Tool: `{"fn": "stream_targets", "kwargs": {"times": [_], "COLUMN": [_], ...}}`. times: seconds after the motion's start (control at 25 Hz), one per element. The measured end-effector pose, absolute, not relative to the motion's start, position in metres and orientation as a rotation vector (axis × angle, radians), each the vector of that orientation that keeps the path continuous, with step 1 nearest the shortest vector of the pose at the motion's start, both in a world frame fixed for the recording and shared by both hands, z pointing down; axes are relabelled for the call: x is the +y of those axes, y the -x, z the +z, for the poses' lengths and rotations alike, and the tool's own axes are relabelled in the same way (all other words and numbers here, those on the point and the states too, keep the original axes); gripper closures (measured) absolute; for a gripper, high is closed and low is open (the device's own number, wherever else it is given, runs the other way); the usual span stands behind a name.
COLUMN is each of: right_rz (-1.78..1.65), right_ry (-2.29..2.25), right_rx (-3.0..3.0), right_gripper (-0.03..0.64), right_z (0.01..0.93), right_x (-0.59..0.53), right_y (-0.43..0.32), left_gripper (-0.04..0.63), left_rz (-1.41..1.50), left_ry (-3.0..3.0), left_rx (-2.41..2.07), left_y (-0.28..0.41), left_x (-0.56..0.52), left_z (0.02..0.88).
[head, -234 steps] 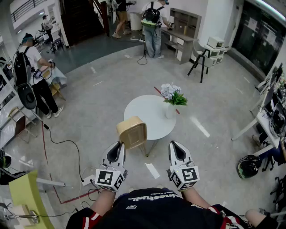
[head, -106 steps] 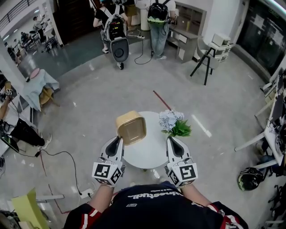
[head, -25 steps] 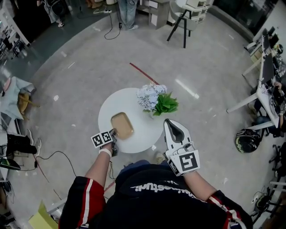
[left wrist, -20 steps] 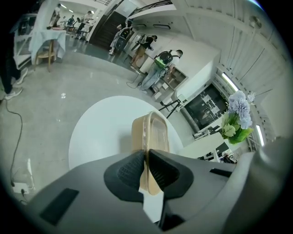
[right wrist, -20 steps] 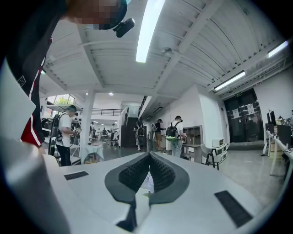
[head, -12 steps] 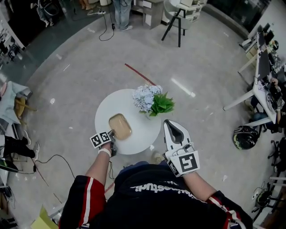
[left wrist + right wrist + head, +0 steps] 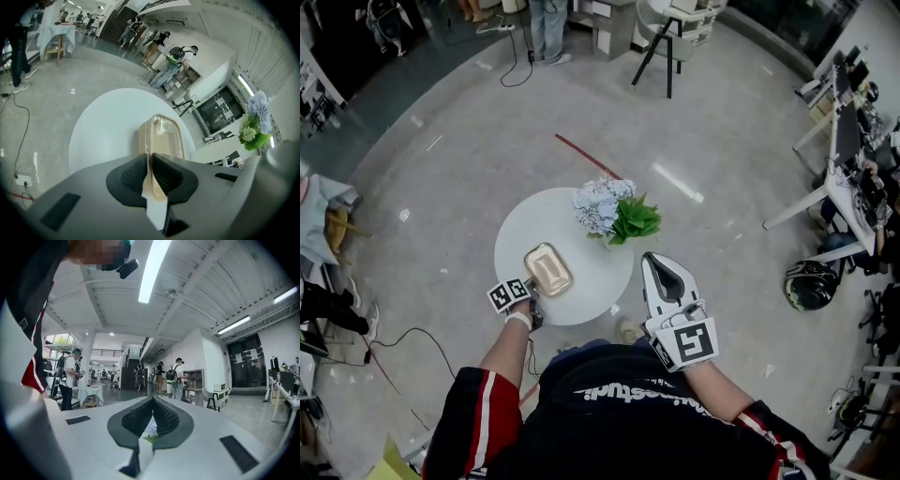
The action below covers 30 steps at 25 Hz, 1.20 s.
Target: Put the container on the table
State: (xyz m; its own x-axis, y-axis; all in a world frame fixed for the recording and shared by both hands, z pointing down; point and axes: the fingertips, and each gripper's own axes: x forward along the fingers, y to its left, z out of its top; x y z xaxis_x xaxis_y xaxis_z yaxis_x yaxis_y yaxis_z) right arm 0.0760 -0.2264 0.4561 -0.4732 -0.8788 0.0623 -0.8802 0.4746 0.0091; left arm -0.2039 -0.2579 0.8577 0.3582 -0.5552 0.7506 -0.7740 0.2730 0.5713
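Note:
A tan rectangular container with a clear lid [image 7: 547, 269] lies low over the near left part of the round white table [image 7: 598, 272]. My left gripper [image 7: 530, 286] points steeply down, shut on the container's near rim. In the left gripper view the rim [image 7: 151, 164] is pinched between the dark pads, and the container [image 7: 164, 136] stretches away over the table top [image 7: 103, 131]. Whether its bottom touches the table I cannot tell. My right gripper [image 7: 662, 262] is held level near my body, off the table's near right edge, shut with nothing in it [image 7: 152, 401].
A vase of pale flowers with green leaves [image 7: 614, 214] stands on the table's far right side, also in the left gripper view as flowers [image 7: 255, 122]. Cables [image 7: 412, 328] lie on the floor at left. Desks and a helmet [image 7: 811, 284] are at right, and people stand far off.
My left gripper and the container have sunk a little toward the table top. The right gripper has stayed where it was. Seconds earlier I was carrying the container up to the table.

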Motion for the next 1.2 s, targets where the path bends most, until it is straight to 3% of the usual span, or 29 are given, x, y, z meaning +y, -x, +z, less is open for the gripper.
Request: {"fn": "stream_targets", "kwargs": {"times": [0.8, 1.2], "right_rz": [0.031, 0.051], "right_ry": [-1.561, -1.549], "right_rx": [-2.644, -2.655], "right_gripper": [0.618, 0.618], "right_z": [0.456, 0.457], "right_x": [-0.228, -0.225], "right_y": [-0.069, -0.065], "left_gripper": [0.534, 0.474], "left_rz": [0.233, 0.178], "left_ry": [-1.414, -1.449], "left_rx": [-1.323, -1.331], "left_y": [0.21, 0.211], "left_x": [-0.257, -0.258], "left_z": [0.865, 0.853]}}
